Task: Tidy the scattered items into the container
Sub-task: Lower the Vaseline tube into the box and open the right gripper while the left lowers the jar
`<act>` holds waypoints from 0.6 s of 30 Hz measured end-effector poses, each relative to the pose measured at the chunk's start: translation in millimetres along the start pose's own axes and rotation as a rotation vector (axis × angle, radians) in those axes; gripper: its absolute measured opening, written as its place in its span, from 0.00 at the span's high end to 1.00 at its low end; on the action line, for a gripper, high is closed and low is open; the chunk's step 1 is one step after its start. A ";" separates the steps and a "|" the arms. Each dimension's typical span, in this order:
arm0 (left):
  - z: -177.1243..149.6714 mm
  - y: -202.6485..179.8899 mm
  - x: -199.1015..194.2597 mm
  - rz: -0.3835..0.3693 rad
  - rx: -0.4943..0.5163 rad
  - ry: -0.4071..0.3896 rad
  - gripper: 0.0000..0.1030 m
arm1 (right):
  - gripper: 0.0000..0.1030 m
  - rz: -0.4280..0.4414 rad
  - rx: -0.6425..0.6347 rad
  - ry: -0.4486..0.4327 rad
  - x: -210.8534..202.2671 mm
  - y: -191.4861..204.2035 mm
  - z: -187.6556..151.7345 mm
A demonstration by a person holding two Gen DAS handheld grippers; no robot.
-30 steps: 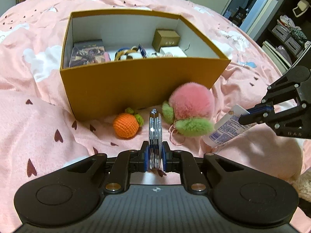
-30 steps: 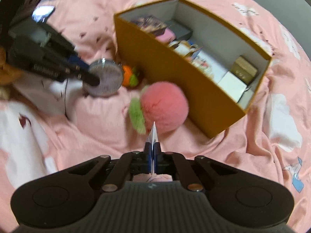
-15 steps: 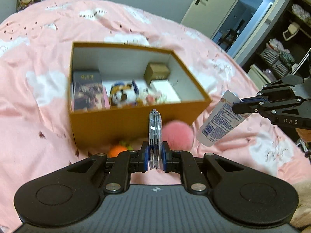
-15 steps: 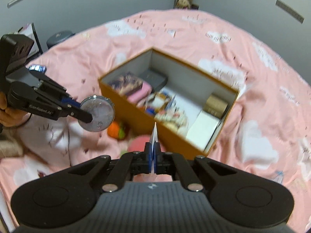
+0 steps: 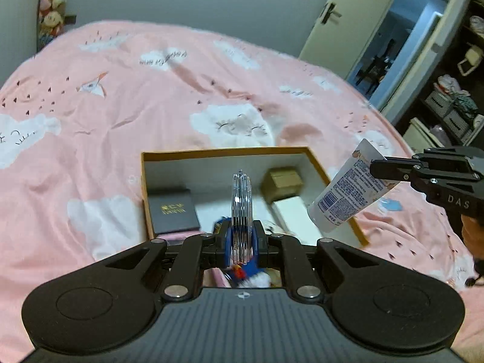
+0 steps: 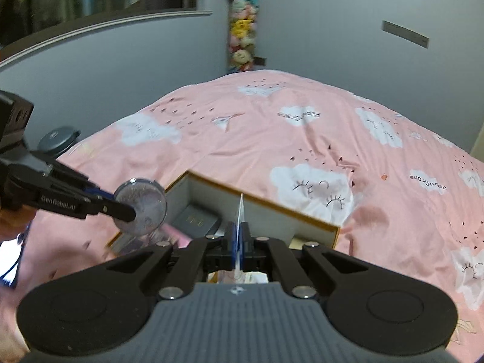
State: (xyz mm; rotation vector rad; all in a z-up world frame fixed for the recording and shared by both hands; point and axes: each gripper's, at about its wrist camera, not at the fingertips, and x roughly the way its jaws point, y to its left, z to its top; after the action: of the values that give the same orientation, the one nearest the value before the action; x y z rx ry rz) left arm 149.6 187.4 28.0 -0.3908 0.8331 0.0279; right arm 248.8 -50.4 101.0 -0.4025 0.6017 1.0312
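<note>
Both grippers had risen since a second earlier, when they hung low beside the box's front wall near a pink plush ball and an orange knitted toy; those two toys no longer showed in either view, and the open top of the box [image 5: 314,163] lay beneath the cameras.

The left gripper [image 5: 241,236] had its fingers pinching a round clear compact [image 5: 241,205], held on edge so that only its stacked rims faced the left wrist camera. In the right wrist view the same compact [image 6: 141,205] showed as a glittery disc above the box's left end.

The right gripper [image 6: 239,242] had its fingers pressed tight on the flat crimped end of a white tube [image 5: 348,190]. From its own camera only that thin edge [image 6: 241,214] stood up between the fingers. From the left wrist view the tube hung slanted, cap end lowest, over the box's right-hand rim.

The box sat on the bed [image 5: 151,106], on a pink cover printed with white clouds. Inside it lay a dark flat case [image 5: 174,211] at the left, a small brown carton [image 5: 282,181] toward the far right corner, and a white box [image 5: 295,214] just in front of that carton. Other small items lay blurred near the fingers and could not be told apart.
</note>
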 end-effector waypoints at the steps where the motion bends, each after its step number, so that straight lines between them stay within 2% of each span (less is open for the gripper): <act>1: 6.7 5.4 8.8 0.007 -0.014 0.014 0.85 | 0.98 -0.004 0.017 -0.002 9.0 -1.7 2.7; 5: 22.1 26.1 43.3 0.046 -0.046 0.069 0.86 | 0.98 -0.016 0.108 0.008 57.6 -8.5 9.0; 9: 27.9 40.5 74.3 0.046 -0.077 0.117 0.86 | 0.98 0.006 0.177 0.025 103.5 -7.7 7.0; 18: 30.0 50.9 113.7 0.078 -0.075 0.186 0.86 | 0.98 0.026 0.218 0.047 170.5 -2.4 -0.7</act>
State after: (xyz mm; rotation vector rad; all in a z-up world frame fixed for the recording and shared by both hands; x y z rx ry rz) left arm 239.0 230.6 -53.0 -0.4362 1.0328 0.0969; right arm 314.9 62.9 -7.9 -0.2280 0.7556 0.9717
